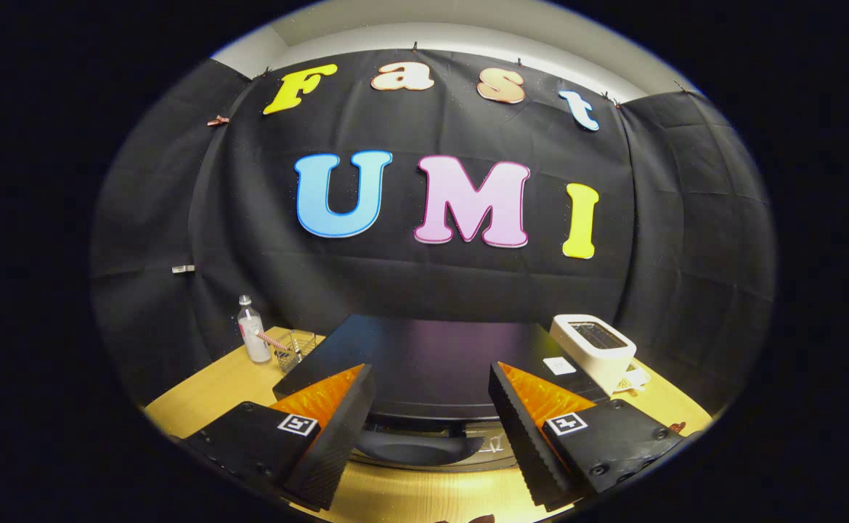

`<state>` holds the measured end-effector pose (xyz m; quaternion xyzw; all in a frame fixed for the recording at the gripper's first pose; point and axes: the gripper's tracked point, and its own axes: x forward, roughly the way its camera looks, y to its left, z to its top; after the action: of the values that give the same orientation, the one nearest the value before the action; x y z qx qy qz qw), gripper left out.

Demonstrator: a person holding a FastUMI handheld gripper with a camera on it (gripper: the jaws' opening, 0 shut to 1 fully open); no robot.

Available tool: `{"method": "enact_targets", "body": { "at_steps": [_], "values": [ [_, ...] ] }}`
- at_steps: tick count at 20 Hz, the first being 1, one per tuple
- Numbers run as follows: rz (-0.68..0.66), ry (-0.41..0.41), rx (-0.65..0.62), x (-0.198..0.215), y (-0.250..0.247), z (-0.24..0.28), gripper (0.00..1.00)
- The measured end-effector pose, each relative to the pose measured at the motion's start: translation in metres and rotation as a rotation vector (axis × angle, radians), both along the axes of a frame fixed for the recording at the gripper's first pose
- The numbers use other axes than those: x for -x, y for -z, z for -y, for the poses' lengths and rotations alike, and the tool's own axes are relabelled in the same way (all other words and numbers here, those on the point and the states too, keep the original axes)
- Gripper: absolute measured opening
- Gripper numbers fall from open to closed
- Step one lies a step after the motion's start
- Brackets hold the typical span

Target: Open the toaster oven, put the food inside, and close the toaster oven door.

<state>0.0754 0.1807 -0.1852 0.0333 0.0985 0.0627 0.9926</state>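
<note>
Off beyond your left finger, a clear plastic bottle with a red-and-white label stands upright on the wooden surface, and just beside it sits a small wire basket with a striped stick leaning in it. Beyond your right finger, a white, boxy appliance with rounded corners and a dark slot on top rests near the far edge, with a small white card lying flat beside it on the oven's top.

Nothing stands between your jaws and the toaster oven. It sits directly ahead, filling the gap between the fingers, seen from above: a wide, dark box with a smooth, faintly glossy flat top. Its curved dark door handle shows just below the front edge, between the fingertips, and the door looks closed.

Your gripper is spread wide and released, grasping nothing; the ribbed finger faces stand well apart, either side of the handle.
</note>
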Motion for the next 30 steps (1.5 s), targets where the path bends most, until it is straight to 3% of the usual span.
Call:
{"method": "enact_targets", "body": {
  "at_steps": [3,9,14,17,21,30],
  "values": [
    [-0.057,-0.024,-0.001,0.002,0.025,-0.012,0.98],
    [-0.043,0.009,-0.061,0.002,0.022,-0.014,0.98],
    [-0.057,-0.025,0.042,0.013,0.039,-0.016,0.99],
    [-0.077,0.026,-0.068,0.013,0.037,-0.01,0.98],
    [-0.083,0.035,-0.039,0.014,0.043,-0.01,0.98],
    [-0.113,0.035,-0.035,0.056,0.05,-0.009,0.99]
  ]
}}
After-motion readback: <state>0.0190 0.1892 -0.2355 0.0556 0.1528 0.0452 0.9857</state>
